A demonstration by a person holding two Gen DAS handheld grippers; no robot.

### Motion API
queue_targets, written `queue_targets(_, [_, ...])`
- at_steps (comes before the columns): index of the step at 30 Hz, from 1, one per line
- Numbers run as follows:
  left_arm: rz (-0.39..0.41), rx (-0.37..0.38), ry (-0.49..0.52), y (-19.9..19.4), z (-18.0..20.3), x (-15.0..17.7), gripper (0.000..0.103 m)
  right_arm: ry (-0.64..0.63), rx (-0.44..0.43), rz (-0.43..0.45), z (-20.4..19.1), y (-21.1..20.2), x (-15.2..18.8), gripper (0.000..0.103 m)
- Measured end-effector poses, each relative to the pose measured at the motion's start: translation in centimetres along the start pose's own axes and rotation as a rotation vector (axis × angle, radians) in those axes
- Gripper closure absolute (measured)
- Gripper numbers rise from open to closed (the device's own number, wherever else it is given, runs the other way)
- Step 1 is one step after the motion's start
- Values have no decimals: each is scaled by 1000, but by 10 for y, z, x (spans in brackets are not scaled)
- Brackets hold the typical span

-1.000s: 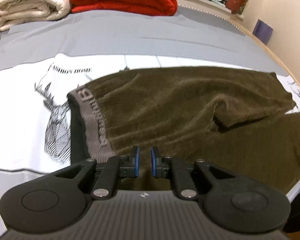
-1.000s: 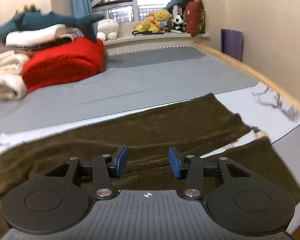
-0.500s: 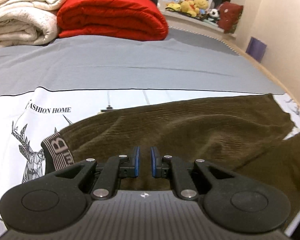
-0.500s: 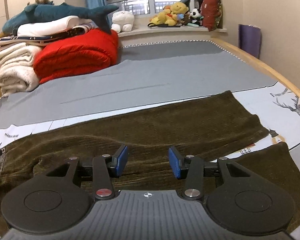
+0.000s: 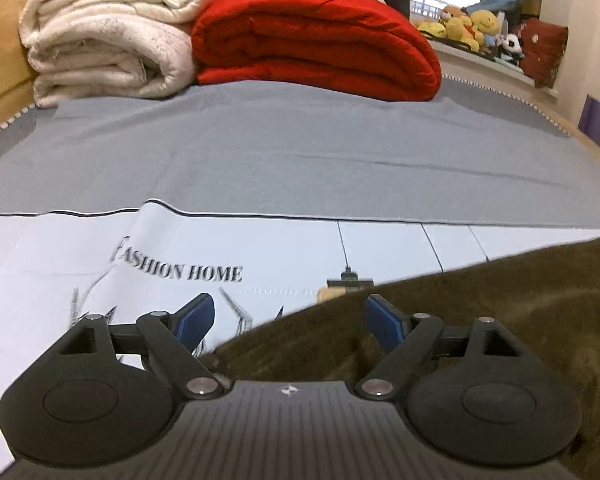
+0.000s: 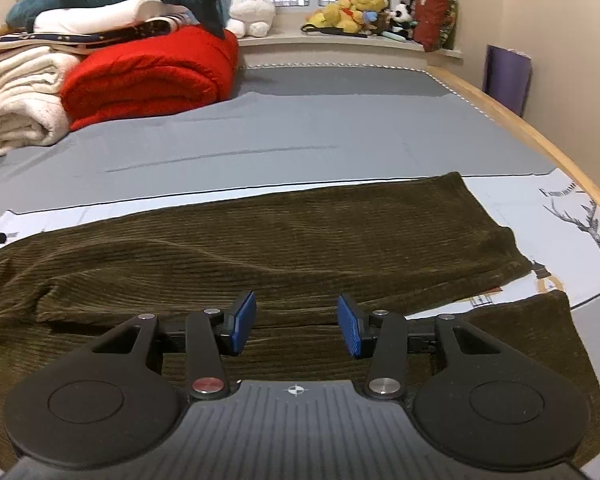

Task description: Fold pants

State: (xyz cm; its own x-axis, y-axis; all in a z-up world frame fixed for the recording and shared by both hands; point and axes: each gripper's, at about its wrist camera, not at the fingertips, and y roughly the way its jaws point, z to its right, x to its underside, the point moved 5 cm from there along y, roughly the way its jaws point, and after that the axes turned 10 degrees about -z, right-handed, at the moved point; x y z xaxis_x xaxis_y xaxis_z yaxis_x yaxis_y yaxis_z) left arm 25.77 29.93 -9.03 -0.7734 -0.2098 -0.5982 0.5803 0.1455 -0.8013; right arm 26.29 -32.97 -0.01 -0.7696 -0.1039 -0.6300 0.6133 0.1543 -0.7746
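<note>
Dark olive corduroy pants (image 6: 284, 240) lie spread across the white printed sheet (image 6: 580, 224), legs running to the right, with one leg (image 6: 520, 344) nearer me. My right gripper (image 6: 296, 324) is open and empty, low over the middle of the pants. In the left wrist view the pants (image 5: 500, 312) fill the lower right. My left gripper (image 5: 288, 324) is open and empty, straddling the pants' upper left edge over the sheet (image 5: 100, 272). The waistband is hidden below the gripper.
A folded red blanket (image 6: 152, 72) and cream blankets (image 6: 20, 92) are stacked at the far left of the grey bed cover (image 6: 320, 128). Plush toys (image 6: 356, 8) line the windowsill. The bed's wooden edge (image 6: 540, 140) and wall run along the right.
My left gripper has opened from shut, let go of the waistband area, and shifted left and lower toward the sheet. My right gripper stays open and has moved slightly closer over the pants.
</note>
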Motion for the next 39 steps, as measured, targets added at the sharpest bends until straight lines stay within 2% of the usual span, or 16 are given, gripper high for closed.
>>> queue_targets(2, [-23, 36, -3, 12, 0, -6, 16, 17, 8, -14, 3, 5, 0, 56])
queue_targets(4, [-33, 32, 21, 21, 2, -8, 16, 24, 15, -22, 4, 8, 0, 56])
queue_targets(6, [-61, 64, 44, 31, 5, -8, 16, 23, 28, -26, 3, 10, 1, 56])
queue_targets(10, [-115, 112, 95, 49, 13, -1, 17, -1, 43, -37, -1, 12, 4, 56])
queue_targets(14, [-109, 123, 123, 54, 15, 4, 21, -31, 53, -33, -7, 11, 5, 56])
queue_targets(15, [-108, 135, 143, 52, 18, 4, 35, -33, 53, -33, -7, 11, 5, 56])
queue_targets(16, [-106, 155, 171, 49, 22, 4, 61, -34, 56, -32, -7, 12, 5, 56])
queue_targets(17, [-104, 160, 207, 45, 27, 4, 78, -36, 58, -32, -8, 12, 5, 56])
queue_targets(18, [-111, 121, 248, 44, 32, 3, 87, -39, 59, -33, -8, 12, 4, 56])
queue_targets(21, [-111, 90, 347, 33, 43, 7, 93, -43, 66, -30, -9, 10, 3, 56])
queue_targets(26, [-44, 92, 391, -12, 52, 2, 94, -16, 65, -8, -9, 0, 3, 56])
queue_targets(28, [-13, 107, 409, -41, 58, 0, 94, -13, 65, 7, -10, -6, 5, 56])
queue_targets(31, [8, 131, 478, -89, 74, 14, 95, 0, 66, 20, -9, -14, 11, 56])
queue_targets(35, [-30, 203, 559, -152, 88, 60, 96, 29, 83, 35, -3, -22, 16, 56])
queue_targets(39, [-30, 219, 663, -211, 97, 130, 97, 106, 72, 32, 13, -28, 22, 56])
